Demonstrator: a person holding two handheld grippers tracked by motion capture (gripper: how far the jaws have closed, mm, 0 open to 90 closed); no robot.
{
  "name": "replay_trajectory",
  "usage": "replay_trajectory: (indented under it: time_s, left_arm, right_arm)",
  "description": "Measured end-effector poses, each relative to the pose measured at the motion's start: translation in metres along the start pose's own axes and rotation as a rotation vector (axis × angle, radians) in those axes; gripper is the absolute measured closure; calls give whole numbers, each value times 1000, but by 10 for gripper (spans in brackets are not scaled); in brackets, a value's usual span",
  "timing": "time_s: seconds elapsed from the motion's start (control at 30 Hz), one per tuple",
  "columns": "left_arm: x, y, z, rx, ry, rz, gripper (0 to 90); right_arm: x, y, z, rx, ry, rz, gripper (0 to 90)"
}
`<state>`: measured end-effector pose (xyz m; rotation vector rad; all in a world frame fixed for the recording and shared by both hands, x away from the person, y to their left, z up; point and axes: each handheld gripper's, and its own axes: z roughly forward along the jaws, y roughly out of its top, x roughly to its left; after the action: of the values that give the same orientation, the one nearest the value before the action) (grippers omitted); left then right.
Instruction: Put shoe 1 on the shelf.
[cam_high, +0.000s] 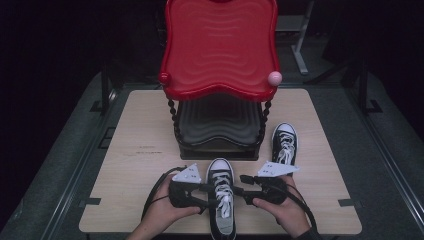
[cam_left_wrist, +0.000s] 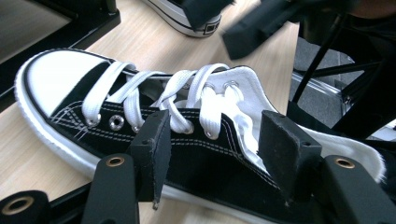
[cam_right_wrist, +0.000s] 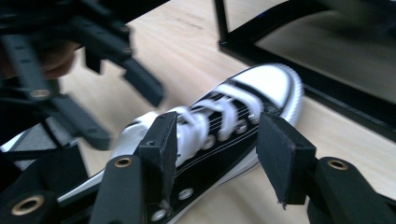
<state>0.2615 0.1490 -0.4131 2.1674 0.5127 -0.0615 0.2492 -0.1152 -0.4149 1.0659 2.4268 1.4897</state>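
A black-and-white laced sneaker (cam_high: 221, 200) lies near the table's front edge, toe pointing away from me. My left gripper (cam_high: 209, 195) comes at it from the left and is open. In the left gripper view the left gripper (cam_left_wrist: 215, 135) has its jaws spread over the sneaker (cam_left_wrist: 140, 116) at the laces and tongue. From the right, my right gripper (cam_high: 245, 187) is open as well. In the right gripper view the right gripper (cam_right_wrist: 215, 135) has its jaws spread beside the sneaker (cam_right_wrist: 233, 116). A second matching sneaker (cam_high: 284, 142) stands to the right of the rack.
A two-tier rack with a red top tray (cam_high: 220, 50) and a dark lower tray (cam_high: 220, 125) stands mid-table right behind the near sneaker. Its black base frame (cam_right_wrist: 303, 74) runs close to the toe. Bare wooden tabletop (cam_high: 135, 145) lies to the left.
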Motion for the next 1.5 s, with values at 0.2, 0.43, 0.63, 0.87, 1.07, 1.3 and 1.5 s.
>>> replay_trajectory:
  time_s: [0.2, 0.43, 0.63, 0.87, 1.07, 1.3, 1.5]
  left_arm:
    - [5, -5, 4, 7, 8, -8, 493]
    - [5, -10, 5, 40, -33, 17, 731]
    - [7, -11, 7, 61, -41, -16, 832]
    - [7, -9, 1, 41, -44, -33, 866]
    - [2, -5, -5, 26, -72, -20, 867]
    - [-11, 7, -20, -14, -84, 19, 865]
    - [-22, 18, -37, -37, -89, 62, 865]
  right_arm:
    - [8, -6, 0, 15, 26, -24, 476]
    - [15, -6, 4, 16, 63, -38, 455]
    - [13, -15, 21, 78, 105, -4, 669]
    - [8, -15, 17, 123, 124, 65, 838]
    - [10, -11, 9, 135, 146, 45, 840]
    - [19, -2, -11, 88, 183, 11, 840]
    - [26, 7, -22, 58, 201, -11, 841]
